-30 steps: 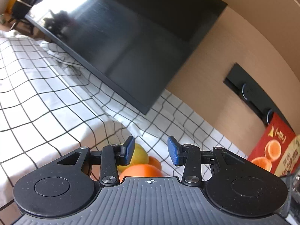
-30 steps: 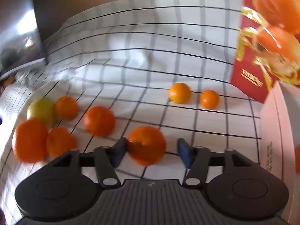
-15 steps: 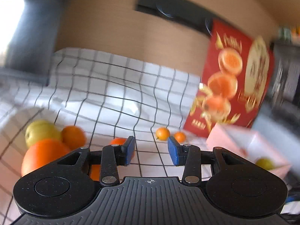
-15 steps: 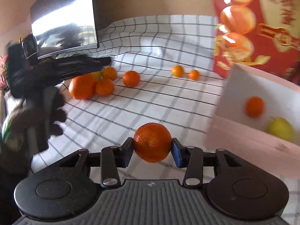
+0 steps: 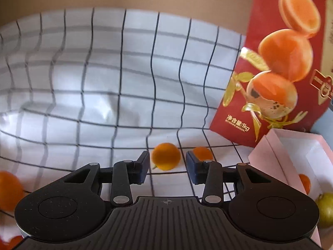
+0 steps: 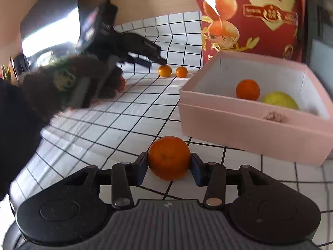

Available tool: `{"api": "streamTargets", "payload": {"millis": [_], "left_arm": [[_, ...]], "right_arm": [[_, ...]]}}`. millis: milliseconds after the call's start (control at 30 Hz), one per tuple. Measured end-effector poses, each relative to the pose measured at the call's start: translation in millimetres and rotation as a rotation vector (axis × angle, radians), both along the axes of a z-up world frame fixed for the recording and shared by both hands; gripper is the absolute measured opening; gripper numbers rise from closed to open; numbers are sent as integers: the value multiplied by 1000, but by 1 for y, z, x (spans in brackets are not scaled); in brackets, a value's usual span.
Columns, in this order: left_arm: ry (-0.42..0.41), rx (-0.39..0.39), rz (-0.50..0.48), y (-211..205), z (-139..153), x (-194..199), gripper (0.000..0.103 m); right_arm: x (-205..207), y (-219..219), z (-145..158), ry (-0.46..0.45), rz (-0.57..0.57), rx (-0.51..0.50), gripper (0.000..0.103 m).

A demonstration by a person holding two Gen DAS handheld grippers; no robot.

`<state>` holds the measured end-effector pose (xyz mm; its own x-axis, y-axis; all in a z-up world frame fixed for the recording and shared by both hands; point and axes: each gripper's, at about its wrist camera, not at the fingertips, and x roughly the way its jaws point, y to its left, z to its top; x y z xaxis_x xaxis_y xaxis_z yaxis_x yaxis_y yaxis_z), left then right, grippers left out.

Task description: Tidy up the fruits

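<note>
Since half a second ago the left gripper (image 5: 167, 167) has dropped closer to the checked tablecloth (image 5: 104, 83) and swung toward the 2 small mandarins near the table's far edge; its blue pads stand apart, released, framing the nearer small mandarin (image 5: 166, 158) without touching it, and the other small mandarin (image 5: 203, 153) sits just beside the right pad. The right gripper (image 6: 169, 167) has carried its large mandarin (image 6: 169, 158) nearer the pink box (image 6: 249, 125), which now fills more of the right wrist view. The pads are clenched on that fruit's 2 sides, and it hangs above the cloth just short of the box's near wall. The fruit is round, so no long axis shows; its dimpled end faces the camera.

The pink box stands open toward the table's right side, in front of the red fruit carton (image 6: 249, 16). Inside lie 1 mandarin (image 6: 247, 89) and, touching it on the right, 1 yellow-green fruit (image 6: 280, 101). Another mandarin (image 5: 8, 189) lies at the cloth's left edge.
</note>
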<state>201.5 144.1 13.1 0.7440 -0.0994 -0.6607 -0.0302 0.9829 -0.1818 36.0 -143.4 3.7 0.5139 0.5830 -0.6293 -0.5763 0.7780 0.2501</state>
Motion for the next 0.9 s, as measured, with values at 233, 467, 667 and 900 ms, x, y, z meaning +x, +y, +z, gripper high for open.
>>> {"api": "streamTargets", "payload": {"millis": [233,467,667,900], "left_arm": [[1,10,56,-4,-16,5,40],[-98,-36,-12,-2,0,-59,40],[-73,-78,-126,-23,2,-165,40],[-155,-136,-118,-36,-11,-230,40]], "right_arm": [[4,-5,-3,38,-6,44,44],[-9,5,0,-42,0,-40,52],[-3,1,-1,-10,-25,-32,67],[-5,12,-1,-31,-27,-106,76]]}}
